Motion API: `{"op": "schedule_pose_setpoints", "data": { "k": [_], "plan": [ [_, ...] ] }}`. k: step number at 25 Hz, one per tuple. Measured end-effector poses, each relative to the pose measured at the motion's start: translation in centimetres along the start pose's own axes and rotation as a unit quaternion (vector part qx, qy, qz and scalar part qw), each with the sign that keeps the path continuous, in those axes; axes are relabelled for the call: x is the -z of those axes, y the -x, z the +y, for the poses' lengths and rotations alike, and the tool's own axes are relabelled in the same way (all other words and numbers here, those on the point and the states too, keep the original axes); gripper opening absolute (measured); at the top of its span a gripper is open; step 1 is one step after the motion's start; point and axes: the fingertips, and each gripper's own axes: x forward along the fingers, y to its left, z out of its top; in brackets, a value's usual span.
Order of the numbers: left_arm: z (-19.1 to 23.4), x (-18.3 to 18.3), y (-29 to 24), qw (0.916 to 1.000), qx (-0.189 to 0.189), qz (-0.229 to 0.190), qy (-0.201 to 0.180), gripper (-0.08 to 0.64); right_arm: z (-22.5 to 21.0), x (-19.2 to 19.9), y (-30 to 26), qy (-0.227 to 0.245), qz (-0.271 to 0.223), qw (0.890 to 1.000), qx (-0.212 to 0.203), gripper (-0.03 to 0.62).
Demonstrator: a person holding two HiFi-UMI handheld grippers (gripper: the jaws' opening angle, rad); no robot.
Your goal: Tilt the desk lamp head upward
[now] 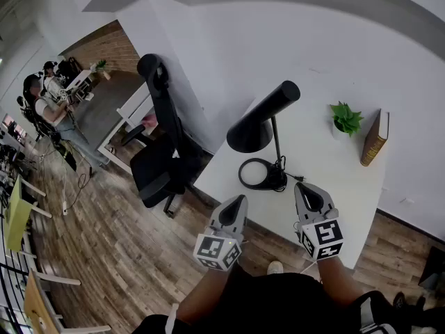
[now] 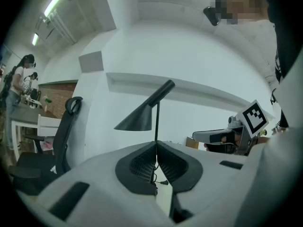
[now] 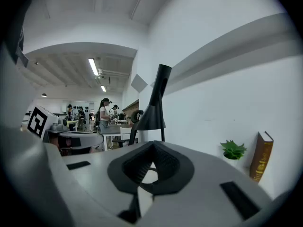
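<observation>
A black desk lamp stands on the white desk (image 1: pixel 327 165): round base (image 1: pixel 258 174), thin upright stem, and a cone head (image 1: pixel 259 121) sloping down to the left. My left gripper (image 1: pixel 234 206) hovers at the desk's near edge, left of the base, shut and empty. My right gripper (image 1: pixel 309 195) hangs to the right of the base, also shut with nothing in it. In the left gripper view the lamp head (image 2: pixel 142 113) rises straight ahead beyond the jaws (image 2: pixel 156 148). The right gripper view has the lamp head (image 3: pixel 154 110) just left of centre, past the closed jaws (image 3: pixel 151 150).
A small potted plant (image 1: pixel 344 120) and a brown book (image 1: pixel 375 138) leaning on the wall stand at the desk's right end. The lamp's cord (image 1: pixel 290 177) trails from the base. A black office chair (image 1: pixel 161 145) stands left of the desk. People work at distant desks (image 1: pixel 43 103).
</observation>
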Motion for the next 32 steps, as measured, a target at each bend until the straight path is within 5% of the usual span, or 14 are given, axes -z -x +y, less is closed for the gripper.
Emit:
{"op": "schedule_pose_setpoints", "data": {
  "k": [21, 32],
  "plan": [
    [3.3, -0.9, 0.6, 0.9997, 0.000, 0.003, 0.025, 0.009, 2.0, -0.3, -1.7, 0.035, 0.006, 0.999, 0.007, 0.000],
    [6.9, -1.8, -2.3, 0.9967, 0.020, -0.003, 0.079, 0.009, 1.4, -1.1, -5.3, 0.032, 0.010, 0.999, 0.022, 0.002]
  ]
}}
